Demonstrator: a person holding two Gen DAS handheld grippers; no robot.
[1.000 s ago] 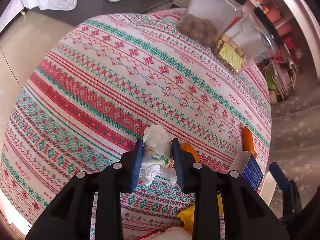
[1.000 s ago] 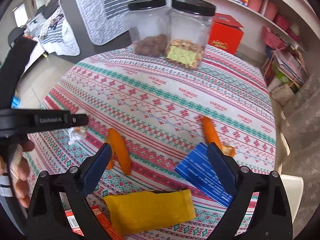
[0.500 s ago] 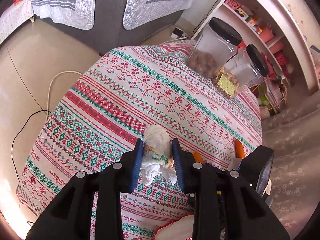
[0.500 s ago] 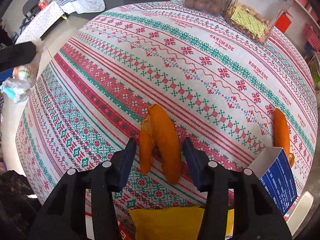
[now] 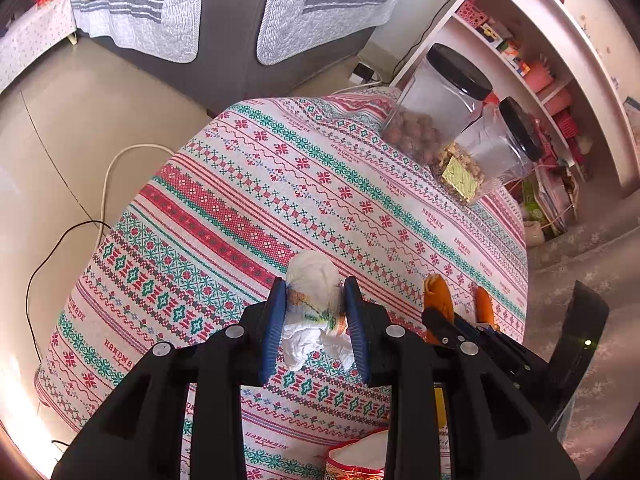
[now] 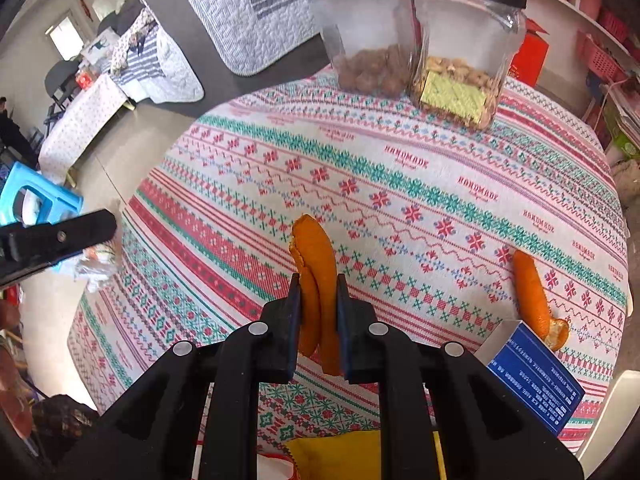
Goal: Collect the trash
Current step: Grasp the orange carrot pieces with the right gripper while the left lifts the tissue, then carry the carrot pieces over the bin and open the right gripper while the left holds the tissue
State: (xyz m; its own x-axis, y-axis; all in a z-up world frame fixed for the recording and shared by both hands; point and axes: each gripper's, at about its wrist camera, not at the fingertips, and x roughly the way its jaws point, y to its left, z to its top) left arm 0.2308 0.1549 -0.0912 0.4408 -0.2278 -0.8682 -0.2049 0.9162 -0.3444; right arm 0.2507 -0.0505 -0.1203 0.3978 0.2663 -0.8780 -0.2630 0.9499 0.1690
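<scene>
The left gripper (image 5: 316, 320) still pinches the crumpled white tissue (image 5: 314, 304) between its blue pads, now held higher above the patterned tablecloth (image 5: 248, 200) than a second ago. The right gripper (image 6: 318, 316), spread wide a second ago and then closing around the orange peel (image 6: 316, 276), now squeezes that peel between its pads, above the cloth. To the right a second peel (image 6: 534, 300) lies touching a blue box (image 6: 536, 376). At the far edge stand two black-lidded jars (image 6: 460, 40), and a yellow packet (image 6: 340, 456) lies nearest.
</scene>
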